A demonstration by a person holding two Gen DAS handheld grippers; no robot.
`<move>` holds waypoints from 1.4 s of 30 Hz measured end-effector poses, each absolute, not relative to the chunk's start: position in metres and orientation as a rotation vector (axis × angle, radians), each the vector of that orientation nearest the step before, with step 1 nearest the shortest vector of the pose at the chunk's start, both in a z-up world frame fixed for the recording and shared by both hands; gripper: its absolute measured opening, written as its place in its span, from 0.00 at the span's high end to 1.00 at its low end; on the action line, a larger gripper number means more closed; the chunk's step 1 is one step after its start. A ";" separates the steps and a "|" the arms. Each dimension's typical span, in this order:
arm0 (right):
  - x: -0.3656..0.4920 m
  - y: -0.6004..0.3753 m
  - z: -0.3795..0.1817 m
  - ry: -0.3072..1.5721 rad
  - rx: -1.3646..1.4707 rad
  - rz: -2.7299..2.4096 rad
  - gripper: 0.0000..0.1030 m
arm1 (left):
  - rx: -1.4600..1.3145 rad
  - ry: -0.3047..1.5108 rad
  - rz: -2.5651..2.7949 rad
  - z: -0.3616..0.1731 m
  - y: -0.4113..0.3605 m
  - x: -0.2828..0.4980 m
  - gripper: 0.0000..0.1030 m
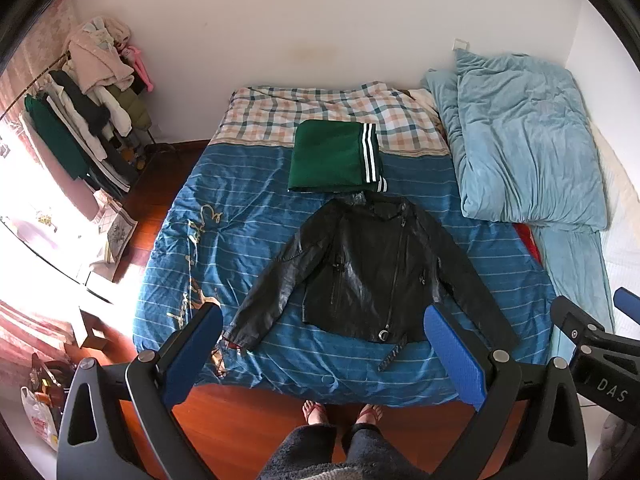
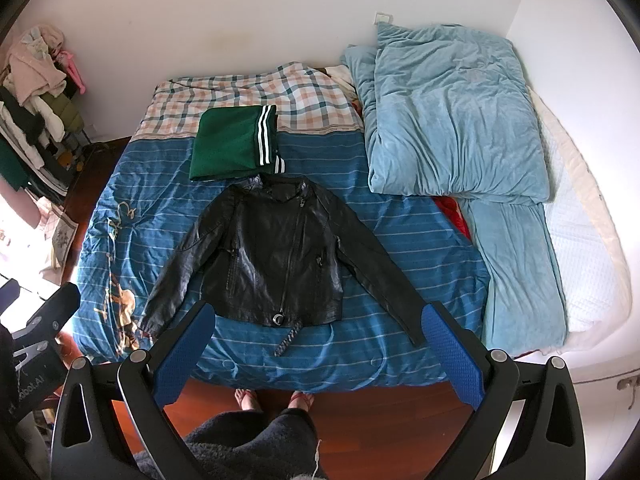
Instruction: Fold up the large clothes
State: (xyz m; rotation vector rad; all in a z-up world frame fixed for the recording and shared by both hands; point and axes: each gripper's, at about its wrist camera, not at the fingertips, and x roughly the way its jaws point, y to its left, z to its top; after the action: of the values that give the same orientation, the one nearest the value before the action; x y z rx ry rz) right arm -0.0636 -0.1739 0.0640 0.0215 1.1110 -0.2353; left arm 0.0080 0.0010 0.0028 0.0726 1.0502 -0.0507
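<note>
Black leather jacket point(image 1: 360, 264) lies flat on bed point(image 1: 180, 264), collar at 12 o'clock, sleeves splayed to 7 and 5. Left gripper point(image 1: 324, 360) and right gripper point(image 2: 320, 354) hover wide open, empty; each nearer its own-side sleeve.

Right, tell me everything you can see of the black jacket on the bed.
The black jacket looks like glossy leather, short-bodied, with an off-centre diagonal zip, small chest and pocket zips, a stand collar and a hem belt with a metal ring buckle. It lies flat, front up, closed, unfolded, sleeves angled outward toward the foot of the bed, on the blue striped cover. Its collar meets or slightly overlaps the folded green garment. Neither gripper touches it.
</note>
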 end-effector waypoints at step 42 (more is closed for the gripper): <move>-0.048 -0.169 0.070 1.101 0.009 -0.228 0.00 | 0.047 1.037 -0.082 0.007 0.004 0.013 0.00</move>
State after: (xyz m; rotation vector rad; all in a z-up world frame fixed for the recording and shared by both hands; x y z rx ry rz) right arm -0.0480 -0.1686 0.0701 0.0090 1.1013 -0.2276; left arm 0.0130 0.0045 0.0071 0.0472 1.0366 -0.0822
